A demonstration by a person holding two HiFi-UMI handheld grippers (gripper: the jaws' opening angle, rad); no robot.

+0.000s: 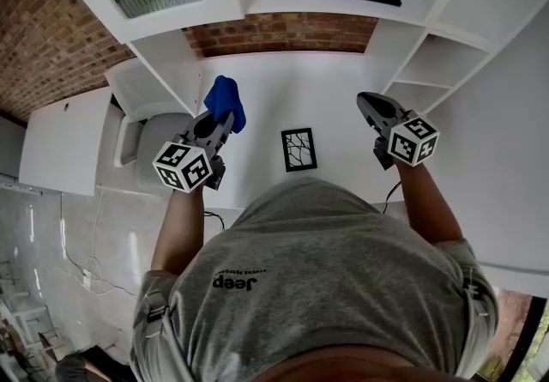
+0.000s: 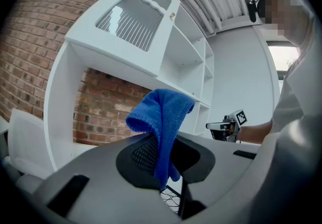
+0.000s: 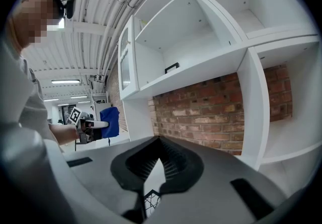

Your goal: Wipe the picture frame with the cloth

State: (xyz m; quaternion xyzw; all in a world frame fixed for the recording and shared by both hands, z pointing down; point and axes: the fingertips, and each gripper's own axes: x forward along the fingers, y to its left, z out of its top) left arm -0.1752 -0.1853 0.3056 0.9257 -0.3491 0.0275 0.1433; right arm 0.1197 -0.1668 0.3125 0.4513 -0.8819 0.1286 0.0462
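Both jaws of the left gripper (image 1: 225, 119) are clenched on the blue cloth (image 1: 226, 101), which droops over them above the white counter (image 1: 300, 84). The right gripper (image 1: 370, 103) is clenched too, with nothing in it. The picture frame (image 1: 298, 149) lies flat on the counter between the two grippers, touching neither.

cloth (image 1: 225, 100): blue, in left claw (image 1: 227, 121) | picture frame (image 1: 298, 149): black, flat (branch print)
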